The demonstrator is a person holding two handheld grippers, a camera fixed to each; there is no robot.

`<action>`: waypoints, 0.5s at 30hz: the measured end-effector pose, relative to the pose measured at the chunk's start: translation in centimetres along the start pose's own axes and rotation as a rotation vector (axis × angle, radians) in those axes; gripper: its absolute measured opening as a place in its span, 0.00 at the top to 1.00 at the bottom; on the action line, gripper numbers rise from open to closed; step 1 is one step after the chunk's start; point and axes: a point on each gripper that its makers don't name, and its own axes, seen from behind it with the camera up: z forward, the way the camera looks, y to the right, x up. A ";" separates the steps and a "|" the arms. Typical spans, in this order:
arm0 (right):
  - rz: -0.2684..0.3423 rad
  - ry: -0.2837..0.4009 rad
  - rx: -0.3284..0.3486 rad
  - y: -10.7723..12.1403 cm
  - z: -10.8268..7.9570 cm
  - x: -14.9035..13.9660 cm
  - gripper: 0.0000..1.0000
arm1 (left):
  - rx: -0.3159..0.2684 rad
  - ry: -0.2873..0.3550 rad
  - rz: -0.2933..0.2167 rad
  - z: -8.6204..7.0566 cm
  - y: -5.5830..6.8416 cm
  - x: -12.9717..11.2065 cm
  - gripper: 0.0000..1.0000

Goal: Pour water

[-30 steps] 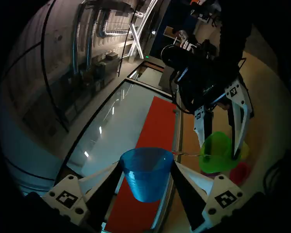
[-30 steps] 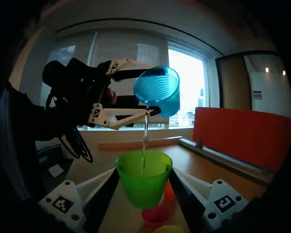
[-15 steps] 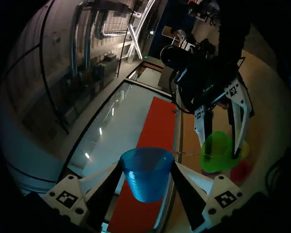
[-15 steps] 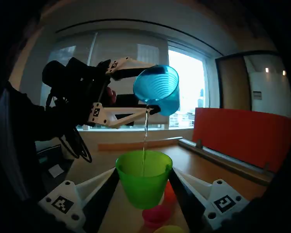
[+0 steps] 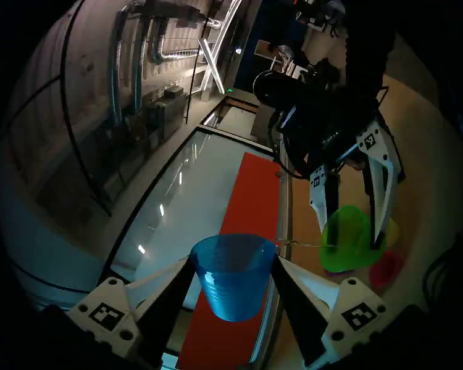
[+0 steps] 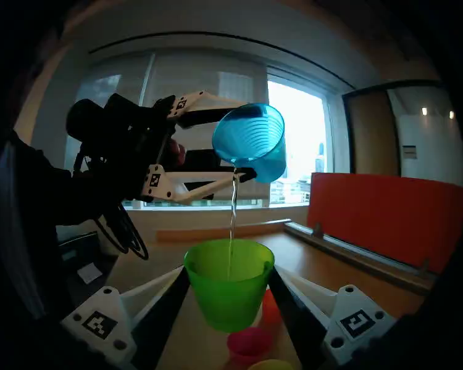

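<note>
blue cup [image 6: 251, 142] hung tilted at 12 o'clock in the right gripper view, grasped by the left claw [image 5: 233, 265]. a thin stream of water [image 6: 232, 213] fell from its lip into the green cup [image 6: 229, 290] at 6 o'clock. the right claw [image 6: 229, 271] was clenched on that green cup, upright above the desk [image 6: 330, 262]. a pink cup [image 6: 247, 342] sat just below.

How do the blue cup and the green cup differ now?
The blue cup is tipped on its side; the green cup stands upright. The blue cup is held higher, by the left gripper; the green cup lower, by the right gripper. Water leaves the blue cup and falls into the green cup. Both are tapered cups, each clamped in a gripper.
</note>
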 end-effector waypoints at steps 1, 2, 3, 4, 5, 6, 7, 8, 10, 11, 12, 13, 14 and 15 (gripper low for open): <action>0.000 0.000 0.000 0.0 0.0 0.0 0.10 | 0.000 -0.001 0.003 0.0 0.0 0.0 0.14; -0.001 0.001 0.000 0.0 0.0 0.0 0.10 | -0.001 -0.002 0.005 0.0 0.0 -0.1 0.14; -0.001 0.001 0.001 -0.1 0.0 0.0 0.10 | -0.001 -0.004 0.008 0.0 0.0 -0.1 0.14; -0.001 0.002 0.001 -0.1 0.0 0.0 0.10 | 0.000 -0.004 0.009 0.0 -0.1 -0.1 0.14; -0.001 0.002 0.001 -0.1 0.1 0.0 0.10 | 0.001 -0.005 0.011 -0.1 -0.1 -0.1 0.14; -0.001 0.003 0.002 -0.1 0.1 0.0 0.10 | 0.002 -0.005 0.012 -0.1 -0.2 -0.1 0.14; -0.001 0.003 0.002 -0.1 0.1 -0.1 0.11 | 0.003 -0.006 0.013 -0.1 -0.2 -0.2 0.14; -0.001 0.003 0.002 -0.1 0.1 -0.1 0.11 | 0.004 -0.006 0.013 -0.1 -0.2 -0.2 0.14; -0.002 0.004 0.002 -0.1 0.1 -0.1 0.11 | 0.006 -0.006 0.015 -0.1 -0.3 -0.1 0.14; -0.003 0.004 0.002 -0.1 0.1 -0.1 0.10 | 0.007 -0.005 0.016 -0.1 -0.4 -0.1 0.14; -0.003 0.005 0.002 -0.1 0.1 -0.1 0.10 | 0.007 -0.005 0.017 -0.1 -0.4 -0.1 0.14; -0.003 0.005 0.002 -0.1 0.1 -0.1 0.11 | 0.007 -0.005 0.019 -0.1 -0.4 -0.1 0.14; -0.003 0.005 0.002 -0.1 0.1 0.0 0.11 | 0.006 -0.005 0.022 -0.1 -0.4 -0.1 0.14; -0.003 0.006 0.002 0.0 0.1 0.0 0.11 | 0.005 -0.005 0.024 -0.1 -0.4 -0.1 0.14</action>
